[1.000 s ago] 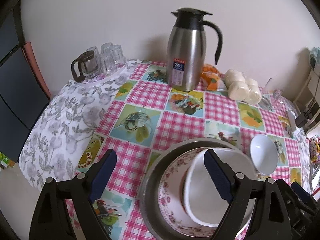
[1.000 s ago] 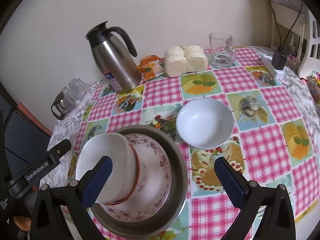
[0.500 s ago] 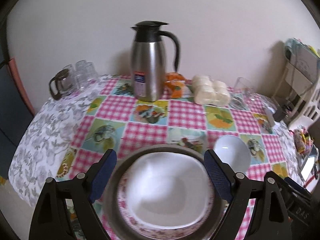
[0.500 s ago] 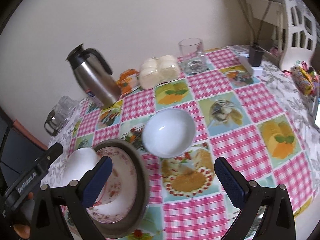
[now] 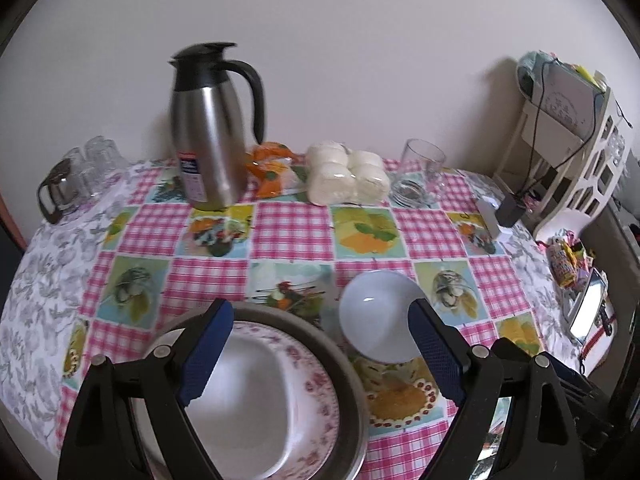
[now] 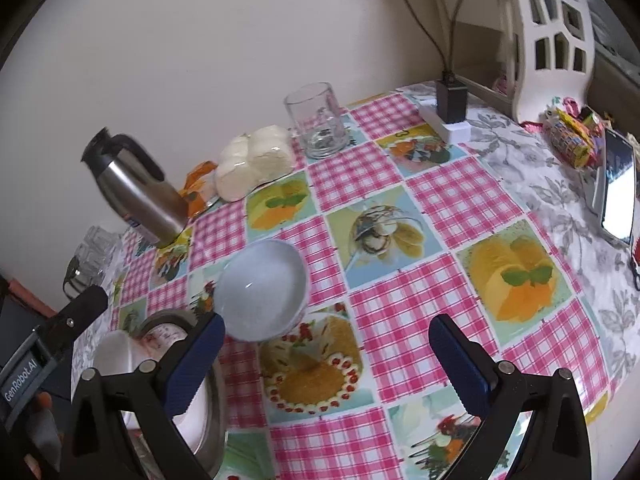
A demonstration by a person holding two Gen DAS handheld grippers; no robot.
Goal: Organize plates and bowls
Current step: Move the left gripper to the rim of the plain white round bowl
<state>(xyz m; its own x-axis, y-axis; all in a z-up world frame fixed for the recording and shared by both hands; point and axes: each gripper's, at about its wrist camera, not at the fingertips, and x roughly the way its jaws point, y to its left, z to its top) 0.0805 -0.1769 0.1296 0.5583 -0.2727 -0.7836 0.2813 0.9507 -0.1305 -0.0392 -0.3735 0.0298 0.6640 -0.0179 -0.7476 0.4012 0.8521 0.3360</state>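
A white bowl (image 5: 244,396) sits in a floral-rimmed plate (image 5: 316,396), which lies in a grey metal dish (image 5: 344,364) at the table's near left. My left gripper (image 5: 320,356) is open and empty just above this stack. A second white bowl (image 5: 378,320) stands on the tablecloth to the right of the stack; it also shows in the right wrist view (image 6: 262,288). My right gripper (image 6: 326,364) is open and empty, hovering just in front of and to the right of that bowl. The stack shows at the left edge (image 6: 212,412).
A steel thermos jug (image 5: 208,128), an orange packet (image 5: 270,168), wrapped white buns (image 5: 346,178) and a glass mug (image 5: 420,172) line the back. Small glasses (image 5: 76,176) stand at the left. A phone (image 6: 618,188), candy and a power strip (image 6: 444,120) lie at the right.
The white bowl was tilted on the plate and now lies flat in it. Both grippers have swung right, toward the second bowl and the right side of the table.
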